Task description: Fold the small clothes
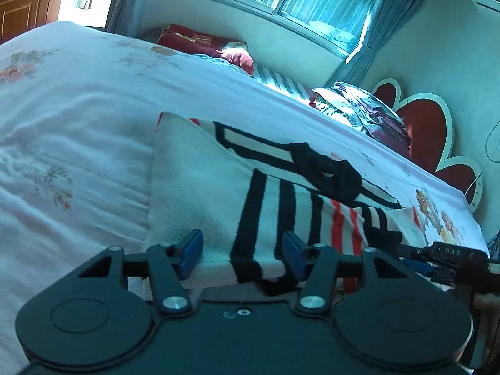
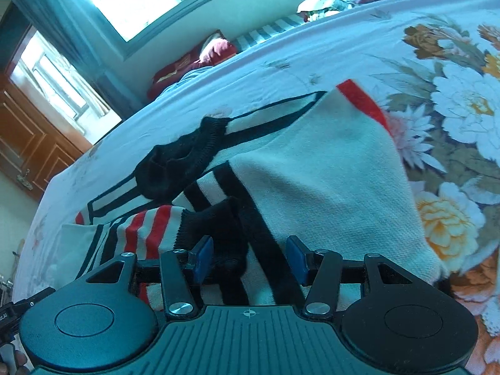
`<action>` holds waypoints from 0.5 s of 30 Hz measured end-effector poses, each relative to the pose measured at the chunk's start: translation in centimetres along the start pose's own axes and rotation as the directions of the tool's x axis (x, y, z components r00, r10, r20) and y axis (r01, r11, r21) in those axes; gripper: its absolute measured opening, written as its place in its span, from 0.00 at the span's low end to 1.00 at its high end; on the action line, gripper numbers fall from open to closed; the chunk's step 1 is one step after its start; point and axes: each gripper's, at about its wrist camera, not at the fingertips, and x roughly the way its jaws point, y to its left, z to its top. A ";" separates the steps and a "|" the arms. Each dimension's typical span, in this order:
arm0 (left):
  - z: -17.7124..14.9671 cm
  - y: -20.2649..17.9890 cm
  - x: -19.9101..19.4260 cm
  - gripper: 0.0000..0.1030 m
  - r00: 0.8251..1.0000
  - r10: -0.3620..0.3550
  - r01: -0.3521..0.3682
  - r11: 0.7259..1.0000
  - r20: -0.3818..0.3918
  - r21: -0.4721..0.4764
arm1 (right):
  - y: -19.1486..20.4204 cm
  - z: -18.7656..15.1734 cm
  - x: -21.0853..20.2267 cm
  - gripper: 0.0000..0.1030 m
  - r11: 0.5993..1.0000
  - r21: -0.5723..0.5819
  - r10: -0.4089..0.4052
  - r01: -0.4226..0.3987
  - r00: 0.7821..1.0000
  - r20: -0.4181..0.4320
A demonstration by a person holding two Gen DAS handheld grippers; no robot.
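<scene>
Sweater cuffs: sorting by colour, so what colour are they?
Black, ribbed knit. The cuff on the white striped sweater shows best in the right wrist view.

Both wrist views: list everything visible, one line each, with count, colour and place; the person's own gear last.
White knit sweater with black and red stripes: one, partly folded, on the bed, its near edge between both grippers' open fingers.
White floral bedspread: one, large flower print at the headboard end.
Dark red cushion: one, beyond the bed under the window.
Pile of shiny bedding: one, silvery and purple, by the headboard.
Red heart-shaped headboard: one, white-edged.
Teal curtains: beside the window.
Brown wooden door: one, far corner.
Left gripper: black, blue pads, open.
Right gripper: black, blue pads, open.
</scene>
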 end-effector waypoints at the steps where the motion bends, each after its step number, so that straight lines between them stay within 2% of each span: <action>1: 0.0 0.2 0.3 0.51 1.000 -0.006 0.006 1.000 -0.006 0.001 | 0.5 0.1 0.3 0.50 1.000 -0.022 0.007 -0.007 1.000 -0.004; 2: -0.1 0.3 0.5 0.51 1.000 -0.011 0.011 1.000 -0.002 0.005 | 1.1 0.1 0.6 0.20 0.999 -0.049 0.003 -0.004 1.000 -0.007; 3: 0.0 0.2 0.5 0.51 1.000 -0.011 0.011 1.000 0.004 0.012 | 1.8 0.1 1.0 0.06 0.996 -0.088 -0.018 0.016 1.000 -0.022; 5: 0.3 -0.2 0.7 0.51 1.000 -0.014 0.014 0.999 0.013 0.034 | 2.6 0.3 0.6 0.06 0.991 -0.127 -0.045 0.044 0.999 -0.004; 9: 0.7 -0.1 1.7 0.51 0.999 -0.043 0.043 0.998 0.002 0.041 | 2.9 0.9 -3.1 0.06 0.987 -0.148 -0.048 0.067 0.991 0.128; 11: 0.6 -0.3 2.4 0.49 0.999 -0.034 0.035 0.997 -0.013 0.069 | 2.6 0.9 -4.6 0.06 0.986 -0.142 -0.064 0.089 0.982 0.175; 12: 0.5 -0.5 2.8 0.49 0.999 -0.018 0.020 0.996 -0.027 0.083 | 2.3 0.7 -4.7 0.06 0.985 -0.144 -0.070 0.096 0.982 0.174; 15: 0.5 -0.8 3.7 0.50 0.999 0.014 -0.010 0.994 -0.040 0.109 | 1.3 -0.2 -2.5 0.06 0.980 -0.146 -0.122 0.133 0.989 0.083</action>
